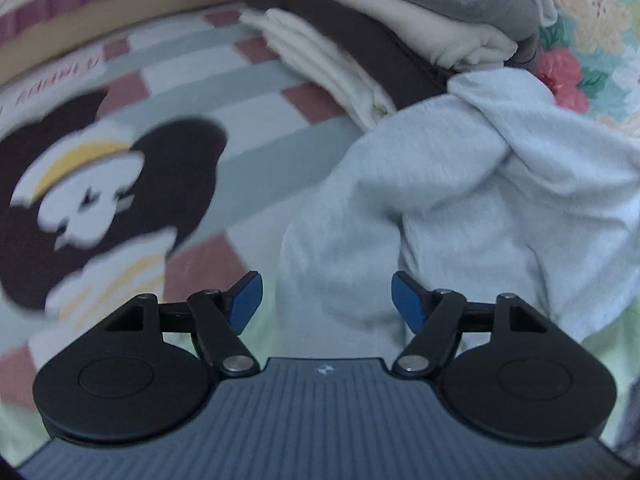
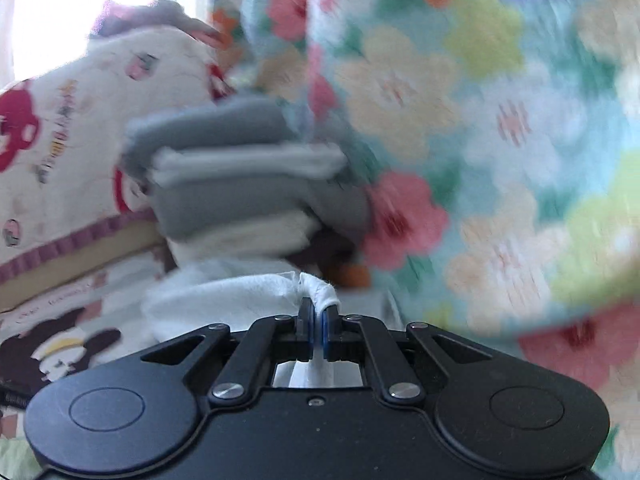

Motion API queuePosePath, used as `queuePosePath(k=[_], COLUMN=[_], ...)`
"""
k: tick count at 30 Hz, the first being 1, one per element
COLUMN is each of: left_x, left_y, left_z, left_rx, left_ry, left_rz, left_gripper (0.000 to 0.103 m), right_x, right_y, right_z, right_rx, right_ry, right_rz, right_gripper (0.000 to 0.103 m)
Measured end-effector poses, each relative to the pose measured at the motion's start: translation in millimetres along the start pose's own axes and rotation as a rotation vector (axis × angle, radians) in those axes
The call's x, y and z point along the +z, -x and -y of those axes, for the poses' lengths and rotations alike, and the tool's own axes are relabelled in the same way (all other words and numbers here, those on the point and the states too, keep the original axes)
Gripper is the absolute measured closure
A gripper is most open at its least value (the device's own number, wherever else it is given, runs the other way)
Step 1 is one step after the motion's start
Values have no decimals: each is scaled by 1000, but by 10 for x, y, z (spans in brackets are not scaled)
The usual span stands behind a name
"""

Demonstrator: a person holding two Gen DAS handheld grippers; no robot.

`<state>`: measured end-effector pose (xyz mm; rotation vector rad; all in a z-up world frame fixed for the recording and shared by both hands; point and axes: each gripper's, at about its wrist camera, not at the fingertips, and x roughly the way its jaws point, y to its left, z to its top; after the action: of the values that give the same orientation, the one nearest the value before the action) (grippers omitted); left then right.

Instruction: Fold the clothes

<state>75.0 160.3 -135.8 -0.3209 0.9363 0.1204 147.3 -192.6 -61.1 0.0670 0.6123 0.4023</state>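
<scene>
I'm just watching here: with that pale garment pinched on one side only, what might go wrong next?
Three things, I'd guess. The right hand-held gripper pinches only a small bunch of the pale garment, so it might slip free. The left hand-held gripper is open above the cloth and could close on several layers where it is rumpled. The stack of folded clothes touches the garment, so a pull might drag it askew.

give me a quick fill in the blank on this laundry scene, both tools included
1. The right tool is shut on a fold of the ____ garment.
2. The left tool hangs above it with jaws ____.
3. The top layer of the folded stack is ____ in colour.

Missing words: white; open; grey
</scene>
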Motion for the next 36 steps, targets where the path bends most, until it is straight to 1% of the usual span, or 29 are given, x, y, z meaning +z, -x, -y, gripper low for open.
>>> queuePosePath(k=[1, 2, 3, 4, 5, 6, 8, 9, 10, 12, 13, 15, 16, 18, 19, 20, 21, 23, 26, 28, 30, 32, 33, 35, 36], left_x=[44, 79, 110, 132, 144, 154, 164, 171, 178, 196, 200, 189, 179, 127, 107, 89, 88, 102, 186, 299, 388, 475, 517, 590, 613], left_y=[-75, -144, -209, -271, -335, -399, -524, -570, -611, -629, -590, -469, -393, -185, -77, 28, 122, 330, 611, 816, 1121, 1500, 1695, 2058, 2241], left_z=[43, 99, 147, 188, 216, 238, 225, 179, 134, 92, 108, 195, 243, 362, 421, 474, 500, 528, 571, 555, 473, 372, 322, 241, 201], left_rx=[4, -5, -21, -42, -57, -69, -74, -108, -146, -236, -251, -246, -234, -231, -238, -246, -261, -296, -340, -332, -356, -359, -354, -314, -288], left_ry=[-36, -84, -125, -152, -167, -178, -156, -120, -85, -48, -59, -114, -140, -210, -227, -240, -232, -215, -251, -268, -245, -234, -230, -231, -237], left_rz=[17, 29, 35, 39, 39, 40, 41, 38, 34, 11, 19, 48, 73, 160, 190, 218, 237, 274, 302, 336, 383, 447, 477, 515, 537], left_gripper=[32, 31, 30, 26, 22, 19, 18, 27, 53, 76, 81, 84, 85, 85, 86, 86, 87, 88, 88, 89, 92, 92, 92, 92, 92], right_x=[-68, -127, -185, -243, -305, -376, -519, -602, -644, -712, -732, -763, -753, -754, -756, -757, -757, -748, -652, -498, -351, -71, 44, 305, 427], right_y=[-55, -116, -179, -242, -296, -375, -543, -626, -773, -959, -1014, -1080, -1071, -981, -934, -906, -879, -835, -776, -675, -532, -427, -369, -226, -142], right_z=[78, 124, 166, 207, 232, 241, 255, 256, 218, 135, 57, -122, -242, -412, -494, -578, -650, -747, -870, -1045, -1210, -1458, -1569, -1802, -1954], right_rx=[1, 15, 30, 46, 67, 86, 123, 125, 118, 116, 135, 187, 220, 304, 346, 375, 388, 442, 521, 576, 611, 653, 678, 773, 795], right_ry=[-35, -80, -127, -173, -227, -286, -404, -449, -479, -495, -483, -431, -384, -380, -380, -388, -394, -439, -475, -444, -406, -351, -333, -323, -291], right_rz=[-35, -63, -90, -117, -130, -146, -180, -209, -236, -258, -252, -219, -191, -126, -93, -98, -105, -113, -104, -65, -20, 19, 44, 86, 107], right_gripper=[93, 80, 70, 46, 34, 32, 20, 20, 20, 19, 20, 50, 80, 82, 84, 84, 84, 86, 86, 86, 86, 86, 87, 87, 88])
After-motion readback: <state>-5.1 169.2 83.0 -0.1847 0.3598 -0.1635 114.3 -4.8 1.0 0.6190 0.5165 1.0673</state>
